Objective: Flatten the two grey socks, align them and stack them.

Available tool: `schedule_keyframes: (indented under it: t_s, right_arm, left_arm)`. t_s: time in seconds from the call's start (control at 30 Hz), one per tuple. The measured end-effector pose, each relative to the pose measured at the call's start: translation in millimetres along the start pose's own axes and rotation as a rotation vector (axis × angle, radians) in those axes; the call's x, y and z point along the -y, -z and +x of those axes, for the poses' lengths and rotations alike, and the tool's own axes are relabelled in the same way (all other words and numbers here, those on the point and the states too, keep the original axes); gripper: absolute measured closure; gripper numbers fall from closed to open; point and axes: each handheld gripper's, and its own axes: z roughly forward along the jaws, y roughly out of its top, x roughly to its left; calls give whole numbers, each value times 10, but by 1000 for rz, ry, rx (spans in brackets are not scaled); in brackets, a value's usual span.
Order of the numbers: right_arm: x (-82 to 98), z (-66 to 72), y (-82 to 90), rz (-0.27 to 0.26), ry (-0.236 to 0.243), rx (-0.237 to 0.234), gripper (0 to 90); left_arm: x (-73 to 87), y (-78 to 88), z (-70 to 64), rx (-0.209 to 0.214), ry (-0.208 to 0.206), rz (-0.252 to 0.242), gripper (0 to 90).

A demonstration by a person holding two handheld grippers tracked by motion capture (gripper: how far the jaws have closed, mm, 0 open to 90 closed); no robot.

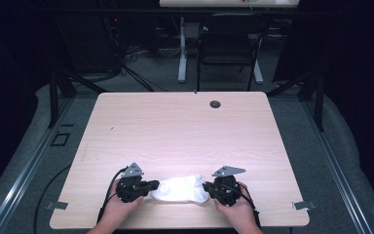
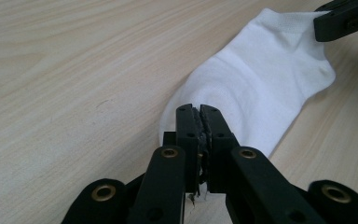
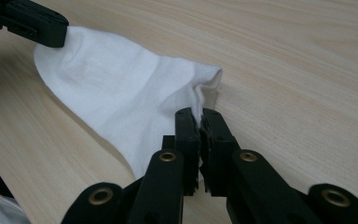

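Lying flat on the bench [image 1: 175, 126], the white sock [image 1: 181, 189] runs lengthwise between left claw [image 1: 152, 185] and right claw [image 1: 207, 187], each clamped tight on one end.

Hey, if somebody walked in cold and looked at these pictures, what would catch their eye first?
A white sock stretched between two black grippers at the near edge of the pale wooden table. The left gripper has its jaws shut on one end of the sock and the right gripper on the other, a hand behind each. Past the table, a dark chair stands on the grey floor.
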Motion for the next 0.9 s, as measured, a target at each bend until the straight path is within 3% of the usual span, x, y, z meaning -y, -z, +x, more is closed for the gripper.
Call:
schedule_keyframes:
  t_s: [0.17,0.9]
  right_arm:
    - [10,-26,-16,7,-4,5,864]
    - [26,-27,-90,40,-6,-3,855]
  left_arm:
    - [4,-33,-5,-9,-14,11,871]
    - [32,-49,50,-37,1,35,843]
